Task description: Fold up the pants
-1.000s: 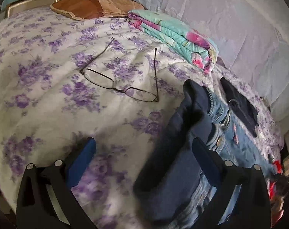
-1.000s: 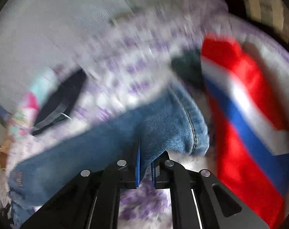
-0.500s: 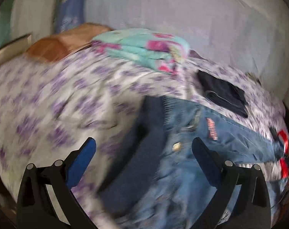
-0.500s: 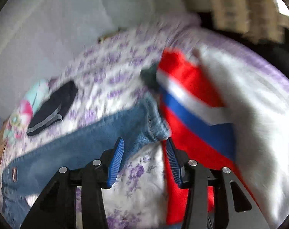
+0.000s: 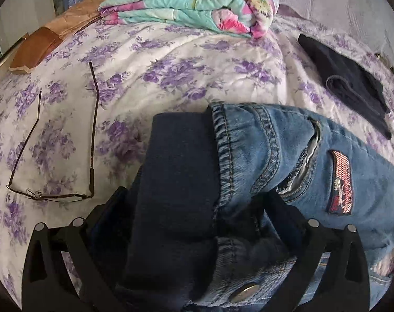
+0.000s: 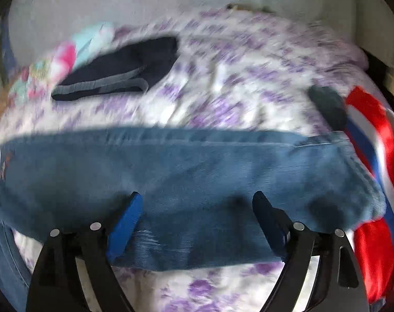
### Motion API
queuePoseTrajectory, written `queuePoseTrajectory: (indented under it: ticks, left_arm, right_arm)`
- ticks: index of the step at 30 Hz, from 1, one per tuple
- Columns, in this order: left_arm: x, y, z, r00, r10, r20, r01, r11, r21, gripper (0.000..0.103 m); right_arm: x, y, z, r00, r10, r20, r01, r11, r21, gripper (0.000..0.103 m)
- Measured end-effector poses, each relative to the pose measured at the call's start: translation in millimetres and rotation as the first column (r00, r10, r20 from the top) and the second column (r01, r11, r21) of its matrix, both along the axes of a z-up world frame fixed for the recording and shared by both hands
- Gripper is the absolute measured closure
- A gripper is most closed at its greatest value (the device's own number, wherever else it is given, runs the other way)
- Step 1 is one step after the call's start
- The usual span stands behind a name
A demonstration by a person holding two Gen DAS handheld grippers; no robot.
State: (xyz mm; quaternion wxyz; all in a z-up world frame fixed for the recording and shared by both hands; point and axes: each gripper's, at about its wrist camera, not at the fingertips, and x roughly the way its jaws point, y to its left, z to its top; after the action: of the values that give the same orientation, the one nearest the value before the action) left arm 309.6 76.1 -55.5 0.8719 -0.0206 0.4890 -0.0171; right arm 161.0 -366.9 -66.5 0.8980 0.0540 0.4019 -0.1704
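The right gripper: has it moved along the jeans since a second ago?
Yes. The right gripper was shut on the jeans hem beside the red, white and blue cloth; its fingers have just been opening, straddling mid-leg, left of that cloth.

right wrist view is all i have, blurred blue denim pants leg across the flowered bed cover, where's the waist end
Observer: The blue denim pants' waistband is bunched between the wide-apart fingers of the left gripper; no clamp on it shows.
Operator: anything fragile near it
Observer: Yes. Thin wire-framed eyeglasses lie unfolded on the purple-flowered bed cover, apart from the pants, to the left in the left wrist view.
Operator: is the fly done up
Observer: Cannot tell, but a round metal button shows at the waist, low in that view.
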Motion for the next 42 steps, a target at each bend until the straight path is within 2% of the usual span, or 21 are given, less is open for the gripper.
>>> queuePoseTrajectory:
  ticks: [2,5,6,8,9,10,12,13,15,16,18,20,22,25,27,29,31,33,35,38,42]
  left_arm:
    - [-16,2,8,0.998,0.001,0.061,0.000,1.000,-0.015,0.004]
    - [-55,-3,30,0.989,-0.021,0.147,0.019,1.000,0.016,0.005]
    - [-71,-6,33,0.986,-0.052,0.161,0.050,0.999,0.011,0.005]
    - [-95,-14,34,0.982,-0.067,0.175,0.053,0.995,0.081,0.005]
    - [-97,-16,28,0.985,-0.060,0.163,0.041,0.992,0.122,0.005]
    - [-96,-17,16,0.990,-0.059,0.131,0.038,0.986,0.160,0.004]
    - [-89,-12,-3,0.994,-0.055,0.096,0.040,0.988,0.149,0.004]
    - [-93,-10,2,0.992,-0.043,0.121,0.027,0.991,0.132,0.004]
    - [-112,-4,21,0.979,0.032,0.202,-0.062,0.987,0.146,0.005]
    - [-124,0,28,0.971,0.033,0.237,-0.064,0.990,0.124,0.005]
    - [-147,11,38,0.961,0.023,0.277,-0.043,0.997,0.064,0.005]
    - [-174,23,42,0.961,0.026,0.276,-0.031,0.999,0.012,0.005]
    - [-188,31,32,0.973,0.017,0.229,-0.019,1.000,0.007,0.005]
    - [-201,37,-4,0.990,0.028,0.141,-0.036,0.998,0.053,0.004]
    - [-210,34,-11,0.977,0.010,0.215,-0.032,0.995,0.095,0.004]
    - [-211,34,-8,0.977,0.037,0.209,-0.059,0.993,0.101,0.004]
    - [-218,38,5,0.978,0.040,0.207,-0.048,0.998,0.036,0.005]
    - [-227,47,26,0.965,0.017,0.261,-0.010,1.000,-0.030,0.005]
    - [-224,50,44,0.955,0.011,0.295,-0.003,1.000,-0.026,0.005]
    - [-199,47,64,0.952,-0.019,0.304,0.023,1.000,-0.009,0.005]
    - [-168,35,68,0.959,-0.035,0.283,0.033,0.999,0.012,0.005]
  right_arm:
    - [-22,-1,15,0.992,-0.008,0.125,0.006,1.000,0.018,0.016]
    - [-31,8,19,0.983,0.038,0.178,-0.045,0.998,0.035,0.003]
    - [-24,14,11,0.990,0.052,0.130,-0.052,0.999,0.002,0.003]
    - [0,24,-19,0.994,0.062,-0.091,-0.065,0.997,-0.037,0.003]
    - [6,25,-23,0.991,0.061,-0.119,-0.067,0.997,-0.045,0.003]
    - [2,28,-18,0.994,0.057,-0.096,-0.062,0.997,-0.048,0.003]
    - [1,26,-19,0.995,0.053,-0.090,-0.056,0.998,-0.038,0.004]
    - [-4,26,-15,0.997,0.044,-0.064,-0.047,0.998,-0.043,0.004]
    - [-32,32,10,0.996,-0.006,0.090,0.015,0.995,-0.095,0.004]
    - [-50,36,21,0.986,-0.016,0.168,0.033,0.995,-0.099,0.004]
    - [-101,52,41,0.950,0.001,0.312,0.011,0.999,-0.038,0.003]
    - [-131,65,44,0.939,0.035,0.342,-0.041,0.999,0.010,0.003]
    - [-155,80,35,0.959,0.076,0.274,-0.082,0.997,0.012,0.003]
    - [-168,104,4,0.988,0.117,0.102,-0.108,0.991,-0.084,0.003]
    - [-158,111,-25,0.989,0.121,-0.087,-0.130,0.986,-0.103,0.003]
    - [-160,110,-14,0.994,0.109,-0.029,-0.111,0.987,-0.119,0.004]
    - [-165,109,-8,0.993,0.115,0.022,-0.112,0.987,-0.117,0.004]
    - [-177,112,0,0.980,0.165,0.110,-0.152,0.982,-0.114,0.003]
    - [-182,113,8,0.963,0.209,0.168,-0.186,0.972,-0.143,0.003]
    - [-171,111,22,0.957,0.233,0.172,-0.200,0.962,-0.187,0.004]
    - [-161,109,35,0.950,0.243,0.197,-0.211,0.963,-0.169,0.003]
